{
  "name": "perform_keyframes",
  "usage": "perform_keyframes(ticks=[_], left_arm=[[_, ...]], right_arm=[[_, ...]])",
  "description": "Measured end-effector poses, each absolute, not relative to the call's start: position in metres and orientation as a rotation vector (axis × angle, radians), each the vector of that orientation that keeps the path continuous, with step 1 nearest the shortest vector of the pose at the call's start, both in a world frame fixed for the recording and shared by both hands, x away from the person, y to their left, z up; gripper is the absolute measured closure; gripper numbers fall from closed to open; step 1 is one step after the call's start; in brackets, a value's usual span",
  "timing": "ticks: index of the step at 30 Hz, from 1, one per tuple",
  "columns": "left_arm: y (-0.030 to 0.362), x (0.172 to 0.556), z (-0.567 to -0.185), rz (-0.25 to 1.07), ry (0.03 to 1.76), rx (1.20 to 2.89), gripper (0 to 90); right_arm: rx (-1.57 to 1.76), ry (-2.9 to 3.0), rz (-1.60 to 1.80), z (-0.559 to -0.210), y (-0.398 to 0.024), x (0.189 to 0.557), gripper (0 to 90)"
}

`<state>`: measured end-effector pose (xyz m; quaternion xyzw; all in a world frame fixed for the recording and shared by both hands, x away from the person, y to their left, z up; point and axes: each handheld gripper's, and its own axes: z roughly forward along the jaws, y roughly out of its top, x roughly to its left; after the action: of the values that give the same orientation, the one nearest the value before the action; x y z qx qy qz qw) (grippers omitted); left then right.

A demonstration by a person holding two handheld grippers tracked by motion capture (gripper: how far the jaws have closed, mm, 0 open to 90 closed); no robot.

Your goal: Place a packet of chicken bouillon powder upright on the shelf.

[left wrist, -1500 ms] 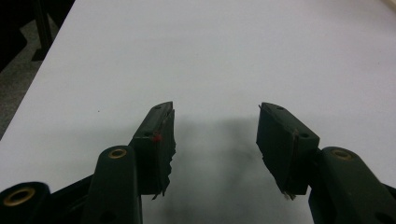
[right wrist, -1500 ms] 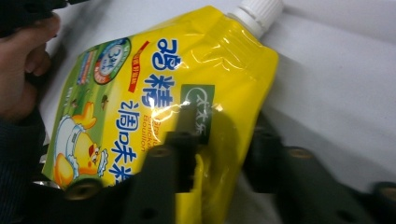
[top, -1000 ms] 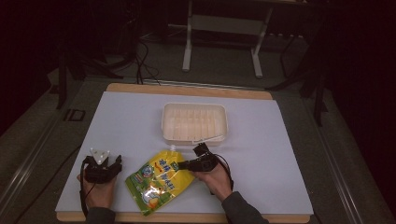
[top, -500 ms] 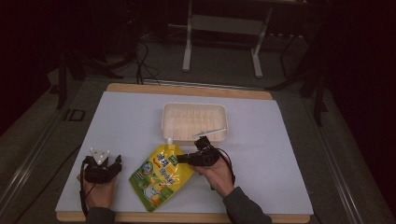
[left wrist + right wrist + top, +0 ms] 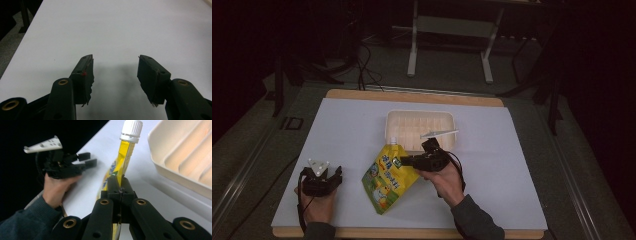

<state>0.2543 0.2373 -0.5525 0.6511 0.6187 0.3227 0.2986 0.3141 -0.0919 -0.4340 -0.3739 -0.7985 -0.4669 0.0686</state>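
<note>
A dim lab or studio: loose black floor cables [image 5: 362, 60] and a grey metal stand [image 5: 451, 37] behind the white-topped wooden table [image 5: 352, 125].

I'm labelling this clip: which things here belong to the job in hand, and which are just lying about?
In the job:
- yellow spouted pouch, pinched in the right claw
- white tray beside it

Lying about:
- left claw, open, resting on the table
- metal stand beyond the table

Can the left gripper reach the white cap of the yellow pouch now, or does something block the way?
Probably yes. The left gripper rests open on the table, and bare table lies between it and the cap of the yellow pouch.
</note>
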Motion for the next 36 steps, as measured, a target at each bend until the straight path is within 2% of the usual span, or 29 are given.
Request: perform_keyframes(ticks=[8, 36], left_arm=[[0.238, 0.254, -0.552, 0.857, 1.643, 1.727, 46.5], [0.238, 0.253, -0.552, 0.861, 1.646, 1.714, 46.3]], right_arm=[[-1.128, -2.373, -1.474, -0.416, -0.091, 0.314, 90.0], [-1.14, -2.355, -1.576, -0.391, -0.093, 0.317, 90.0]])
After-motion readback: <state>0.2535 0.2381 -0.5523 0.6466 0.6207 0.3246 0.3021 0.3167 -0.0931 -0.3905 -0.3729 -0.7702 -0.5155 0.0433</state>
